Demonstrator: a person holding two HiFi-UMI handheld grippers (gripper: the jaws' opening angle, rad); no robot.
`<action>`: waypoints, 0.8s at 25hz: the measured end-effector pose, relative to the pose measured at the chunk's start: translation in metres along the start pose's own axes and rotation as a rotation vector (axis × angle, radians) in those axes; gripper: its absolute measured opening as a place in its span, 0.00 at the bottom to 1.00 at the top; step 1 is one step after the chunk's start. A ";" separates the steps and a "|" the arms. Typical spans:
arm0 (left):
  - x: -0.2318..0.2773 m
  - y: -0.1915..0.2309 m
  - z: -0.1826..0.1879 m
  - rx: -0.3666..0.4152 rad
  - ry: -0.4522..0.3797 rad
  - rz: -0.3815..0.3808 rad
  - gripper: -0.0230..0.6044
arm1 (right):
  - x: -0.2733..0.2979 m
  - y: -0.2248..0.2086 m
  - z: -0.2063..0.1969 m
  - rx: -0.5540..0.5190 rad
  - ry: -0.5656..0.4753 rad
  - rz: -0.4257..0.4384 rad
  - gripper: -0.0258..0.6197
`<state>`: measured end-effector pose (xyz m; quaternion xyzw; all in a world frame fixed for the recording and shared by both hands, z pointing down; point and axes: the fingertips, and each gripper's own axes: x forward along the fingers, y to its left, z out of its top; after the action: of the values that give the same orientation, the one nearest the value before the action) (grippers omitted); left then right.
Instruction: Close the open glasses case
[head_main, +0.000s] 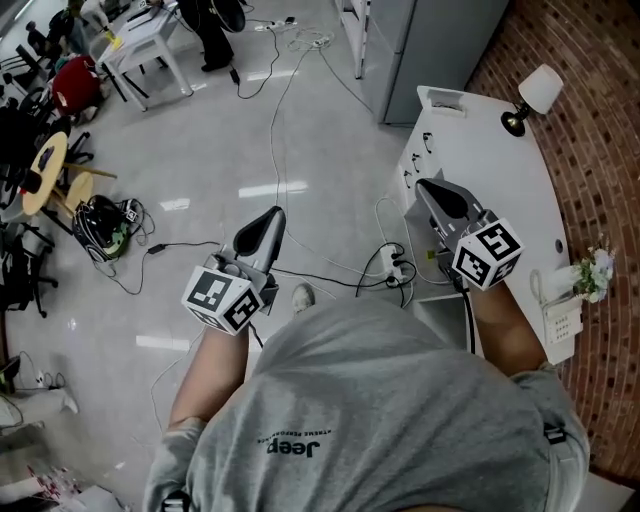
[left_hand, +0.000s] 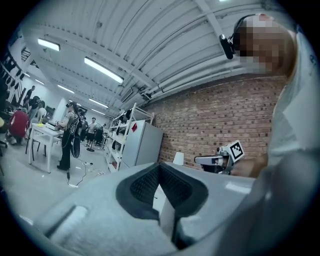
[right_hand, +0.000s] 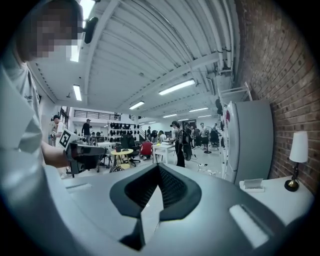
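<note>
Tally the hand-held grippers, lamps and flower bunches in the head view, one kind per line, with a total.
Hand-held grippers: 2, the left hand-held gripper and the right hand-held gripper
Lamp: 1
Flower bunch: 1
Total: 4

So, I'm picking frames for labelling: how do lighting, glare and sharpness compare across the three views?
Head view: even light and sharp, with strip-light glare on the glossy floor. Left gripper view: strong fisheye bend, dark corners, soft throughout, and the left hand-held gripper is blurred up close. Right gripper view: same fisheye and dark corners, but crisper, with the ceiling lights blown out.
</note>
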<state>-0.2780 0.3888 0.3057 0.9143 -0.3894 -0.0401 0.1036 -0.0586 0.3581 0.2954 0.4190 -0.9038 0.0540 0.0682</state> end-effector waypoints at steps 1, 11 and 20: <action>0.006 0.021 0.005 0.003 0.006 -0.011 0.03 | 0.018 -0.001 0.006 0.002 -0.006 -0.006 0.05; 0.061 0.161 0.038 0.011 0.057 -0.120 0.03 | 0.153 -0.025 0.040 0.018 0.002 -0.066 0.05; 0.117 0.215 0.043 -0.012 0.069 -0.099 0.03 | 0.209 -0.086 0.037 0.037 0.016 -0.059 0.05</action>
<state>-0.3546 0.1527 0.3125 0.9327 -0.3395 -0.0159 0.1204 -0.1289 0.1402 0.2975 0.4461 -0.8894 0.0721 0.0691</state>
